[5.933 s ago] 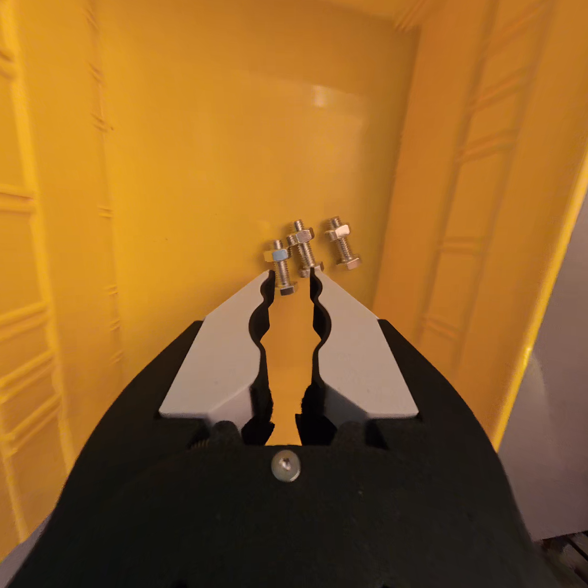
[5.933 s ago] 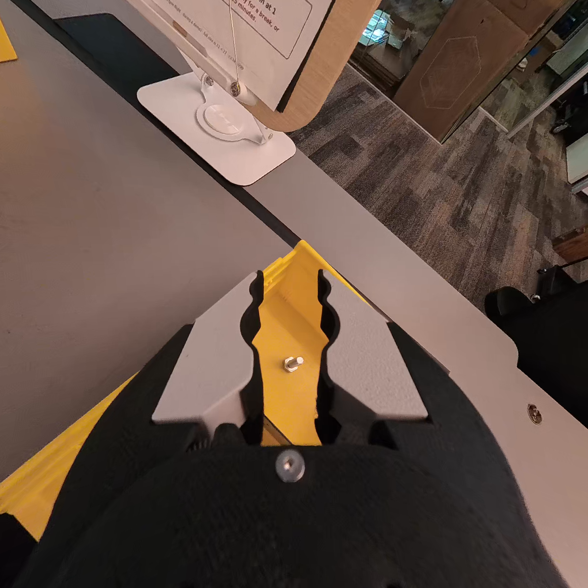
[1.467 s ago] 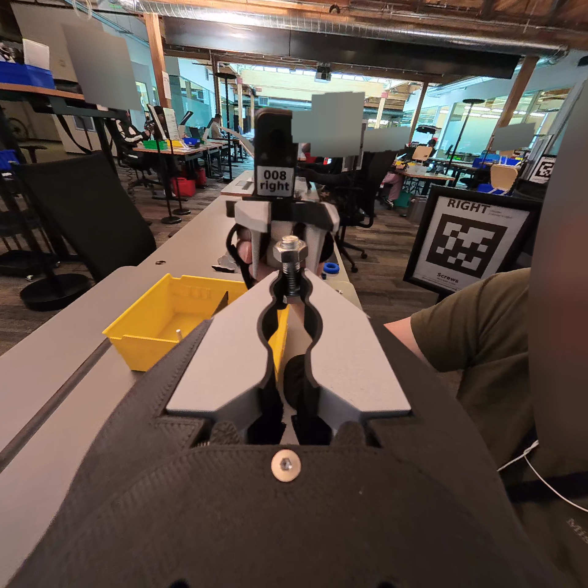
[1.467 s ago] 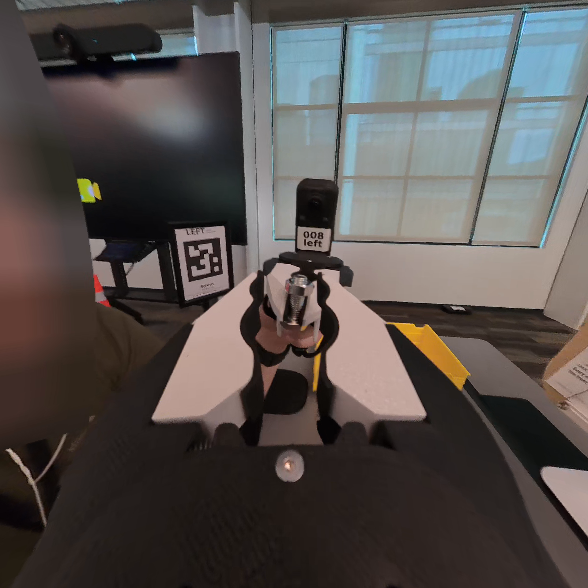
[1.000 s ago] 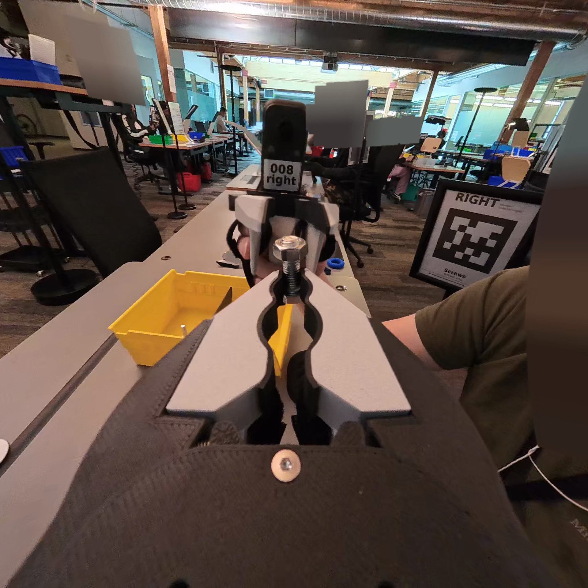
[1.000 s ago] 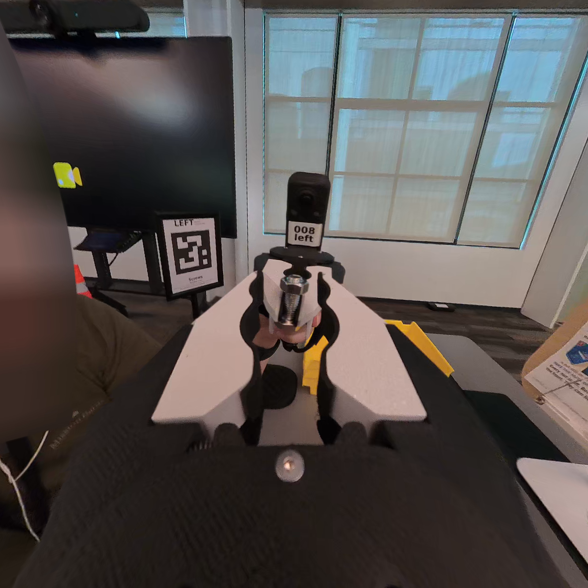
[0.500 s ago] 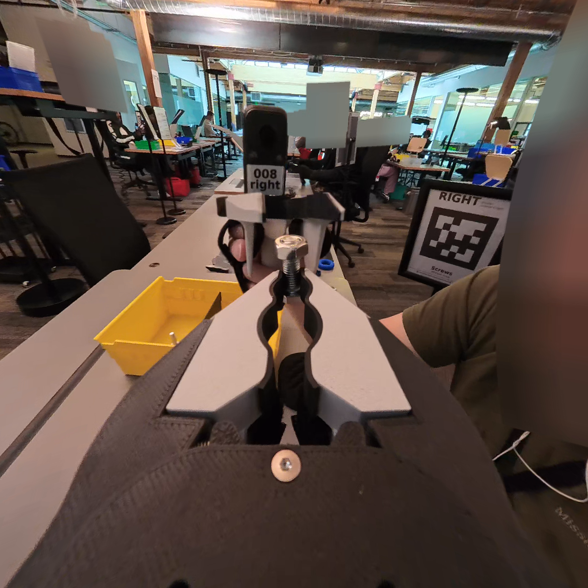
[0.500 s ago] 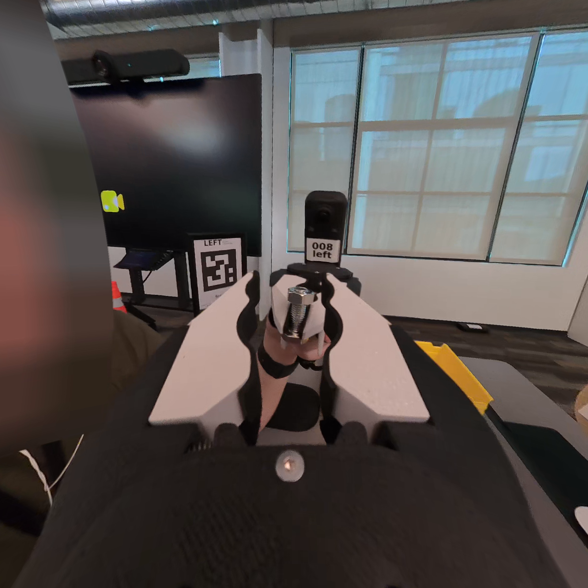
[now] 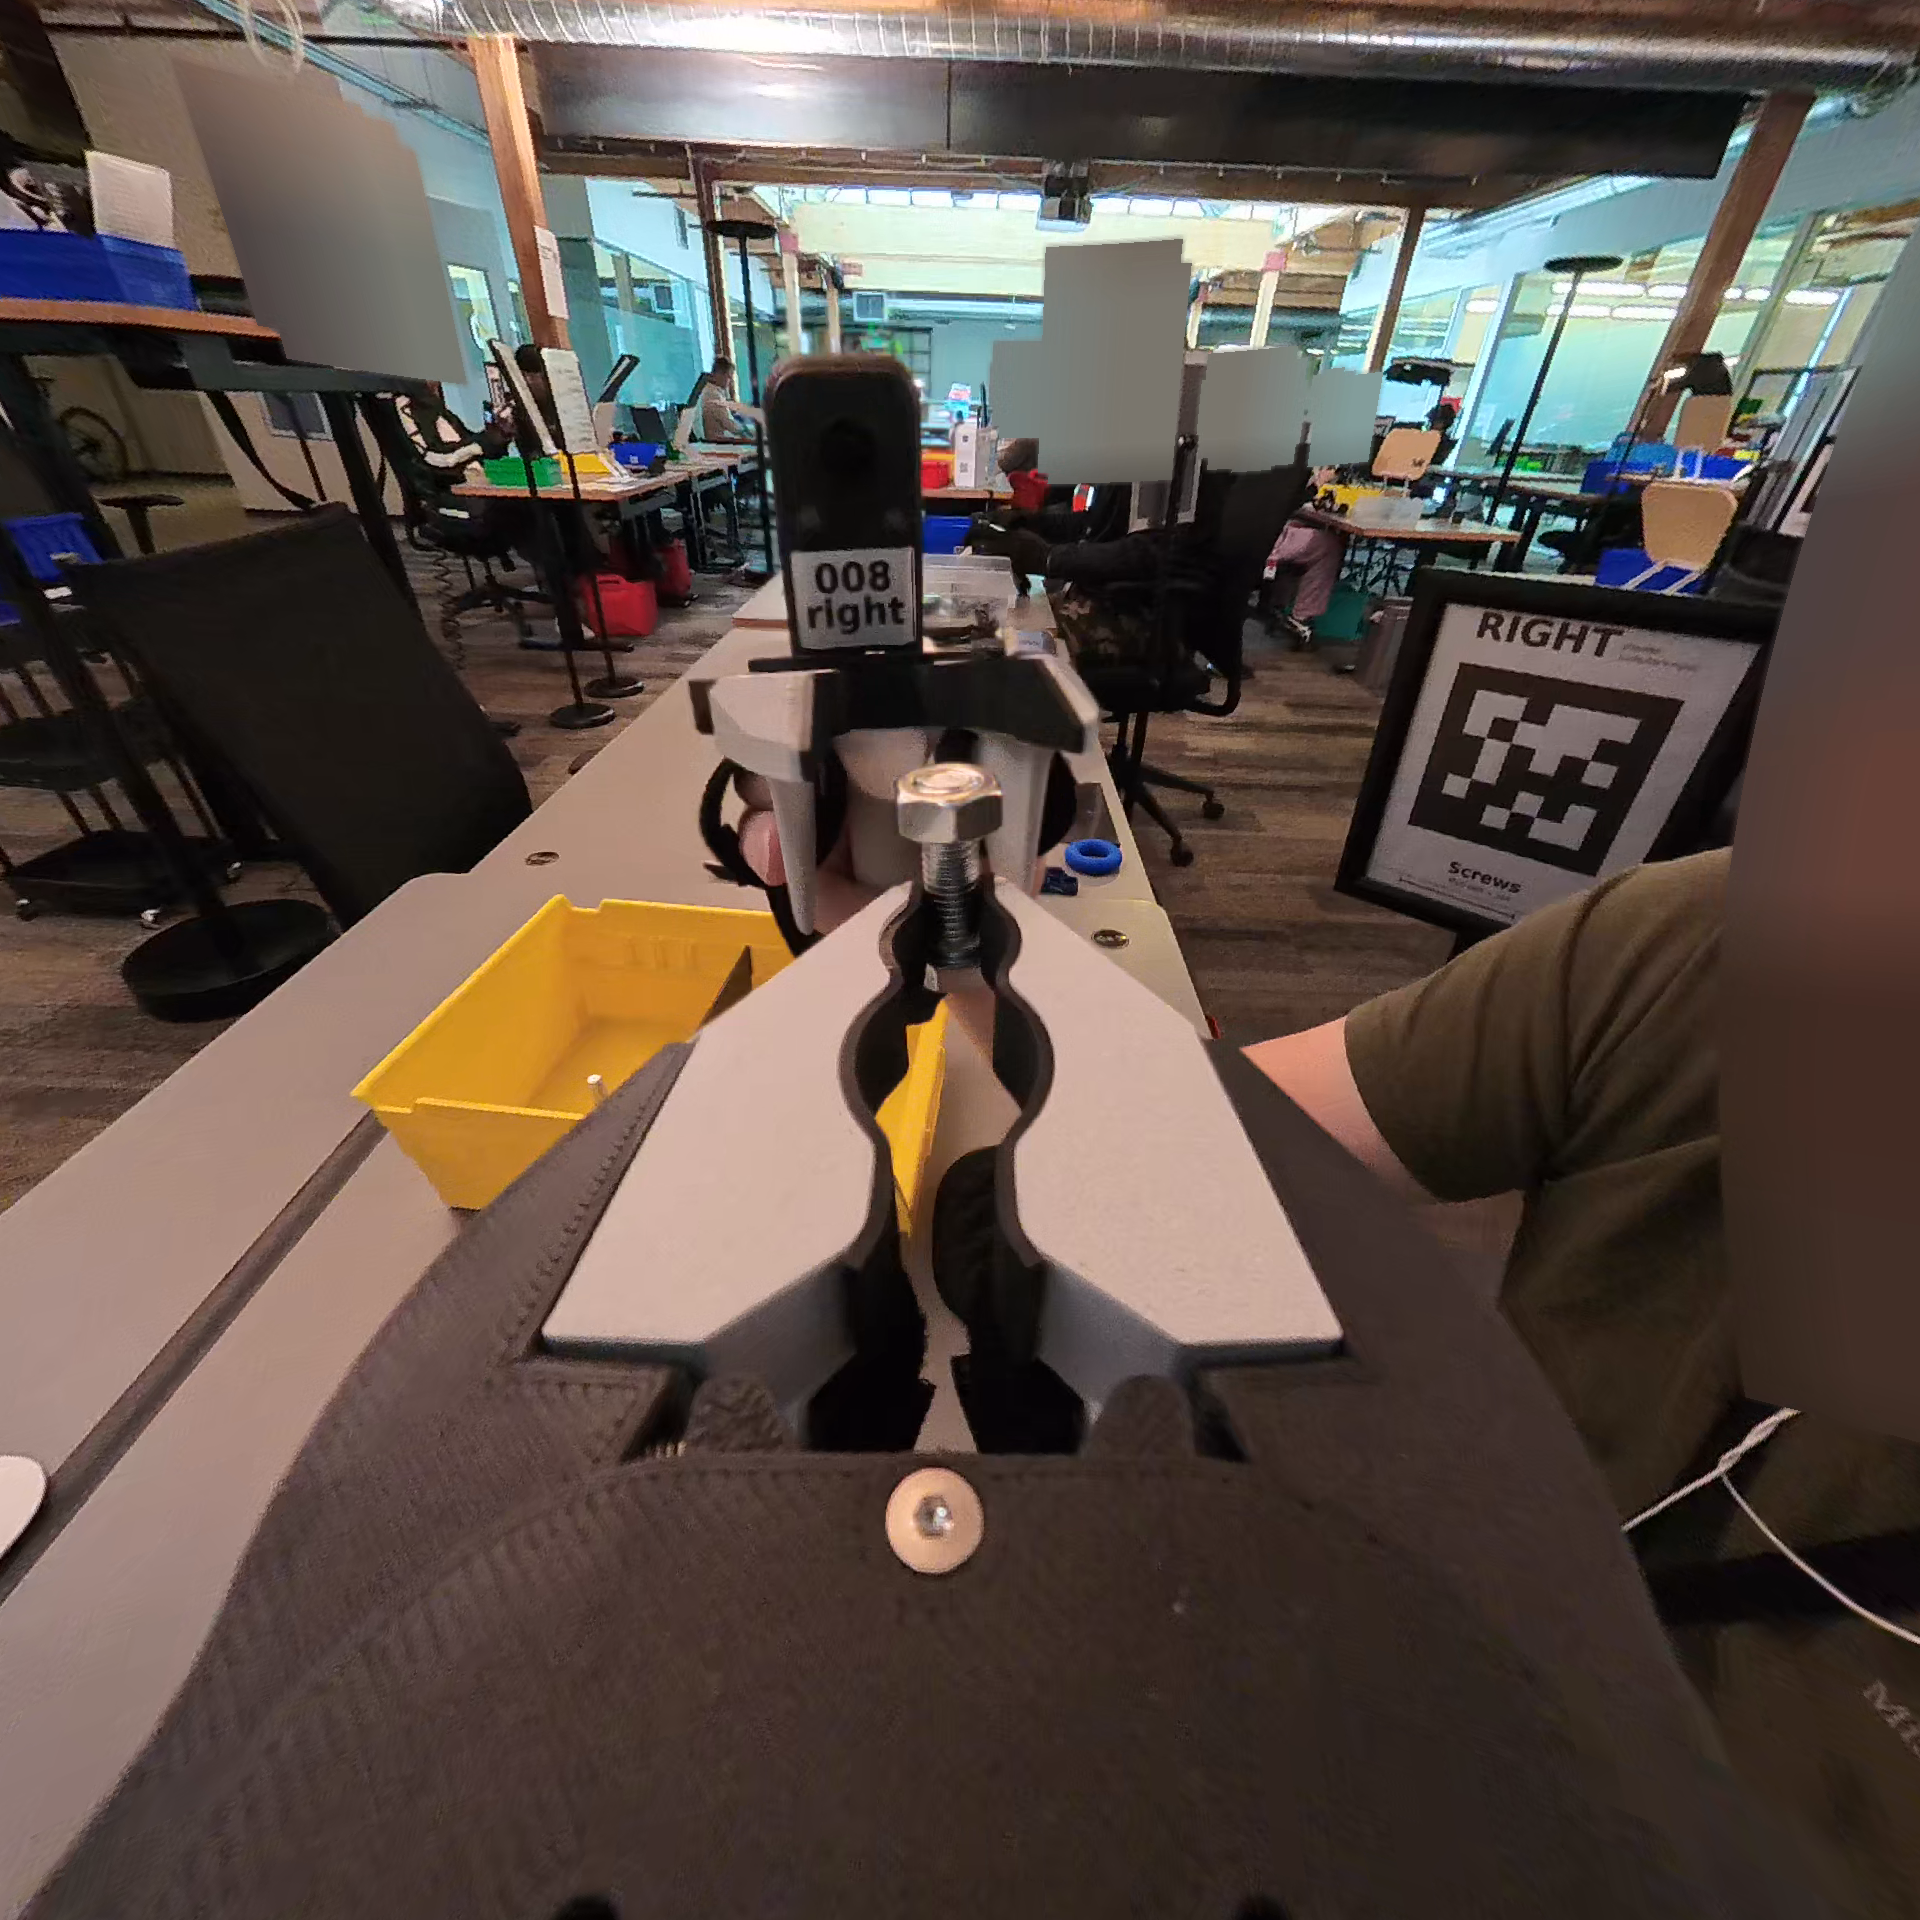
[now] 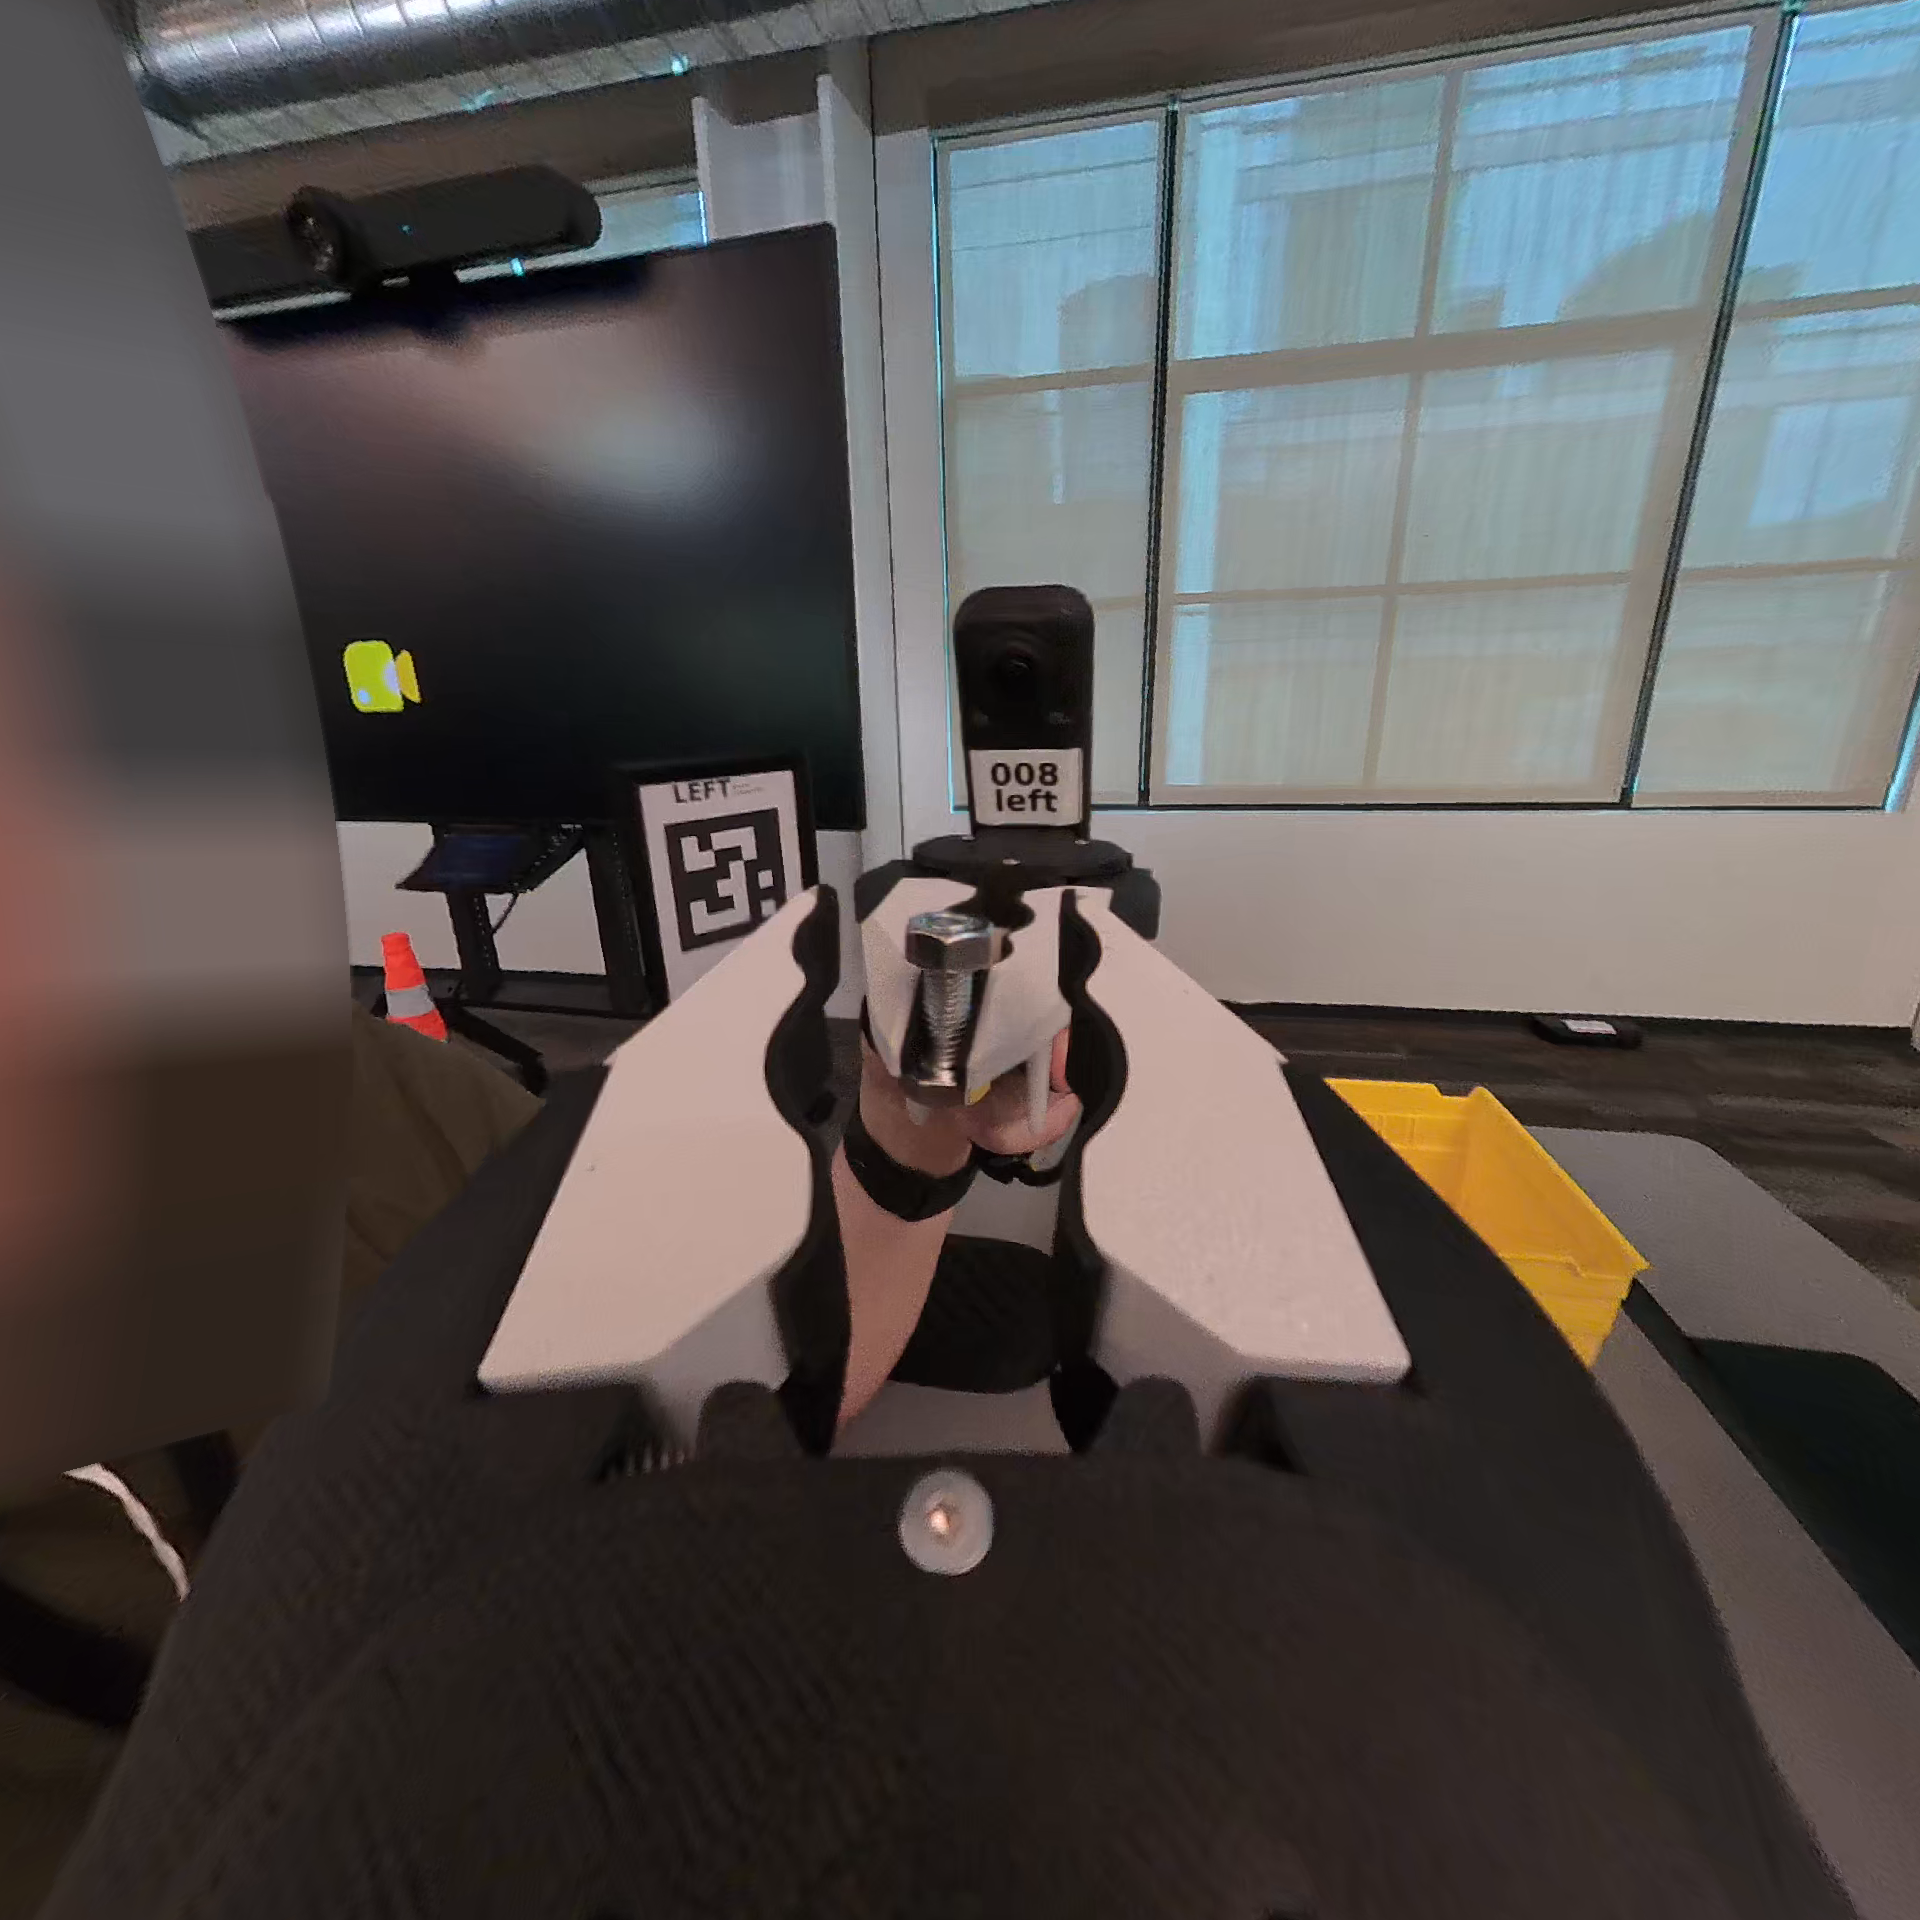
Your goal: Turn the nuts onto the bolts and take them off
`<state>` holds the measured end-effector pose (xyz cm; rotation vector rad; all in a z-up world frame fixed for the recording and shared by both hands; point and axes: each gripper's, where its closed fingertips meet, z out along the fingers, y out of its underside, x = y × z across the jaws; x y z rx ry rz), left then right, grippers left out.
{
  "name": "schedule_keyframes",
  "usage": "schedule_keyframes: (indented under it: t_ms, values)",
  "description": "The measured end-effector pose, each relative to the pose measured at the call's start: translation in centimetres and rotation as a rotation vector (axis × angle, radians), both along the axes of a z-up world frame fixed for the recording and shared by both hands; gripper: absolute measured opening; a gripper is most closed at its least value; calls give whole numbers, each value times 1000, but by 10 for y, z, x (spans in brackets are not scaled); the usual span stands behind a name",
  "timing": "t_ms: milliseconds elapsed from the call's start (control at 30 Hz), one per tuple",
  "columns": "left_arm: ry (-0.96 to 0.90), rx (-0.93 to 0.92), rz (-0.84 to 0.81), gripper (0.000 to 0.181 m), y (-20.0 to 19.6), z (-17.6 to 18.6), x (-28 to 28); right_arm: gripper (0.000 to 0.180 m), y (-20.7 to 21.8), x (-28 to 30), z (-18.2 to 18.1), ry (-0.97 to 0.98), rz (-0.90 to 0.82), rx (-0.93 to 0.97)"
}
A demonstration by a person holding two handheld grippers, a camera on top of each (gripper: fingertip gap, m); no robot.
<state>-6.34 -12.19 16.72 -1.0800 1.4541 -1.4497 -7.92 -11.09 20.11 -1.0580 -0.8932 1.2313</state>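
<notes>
My two grippers face each other above the grey table, one bolt between them.

My left gripper (image 9: 951, 940) pinches the bolt (image 9: 950, 904) by its lower threaded end, upright, nut (image 9: 948, 805) at the top; my right gripper (image 10: 940, 920) gapes wide, nut (image 10: 948, 940) unclamped between its fingertips; beyond, the yellow bin (image 9: 488, 1081) holds a lone bolt.

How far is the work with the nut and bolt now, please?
Done: one bolt is out of the yellow bin, clamped upright in the left gripper. In hand: the open right gripper faces its nut. Left: unscrewing that nut, still at the top.
</notes>
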Motion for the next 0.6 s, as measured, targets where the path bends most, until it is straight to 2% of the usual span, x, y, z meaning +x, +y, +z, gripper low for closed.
schedule_keyframes:
  t_ms: [100, 167, 267, 367, 467, 600]
  values:
    - [2, 10, -35, 8, -11, 0, 1, 45, 5, -4, -7, -43, -41, 22]
    - [5, 32, -7, 8, -10, -1, 2, 45, 6, 4, -6, -15, -5, 5]
    - [-6, 44, -12, 7, -11, 1, -1, 38, 21, 21, -4, 39, -41, -43]
    - [-20, 28, -16, 8, -12, 5, -3, 39, 8, 23, 4, 64, 7, -21]
    - [4, 51, 4, 8, -8, 0, 0, 39, -6, 6, 1, -7, 7, 41]
    - [9, 35, -24, 8, -14, -1, 3, 42, 0, -5, -8, -49, -18, 67]
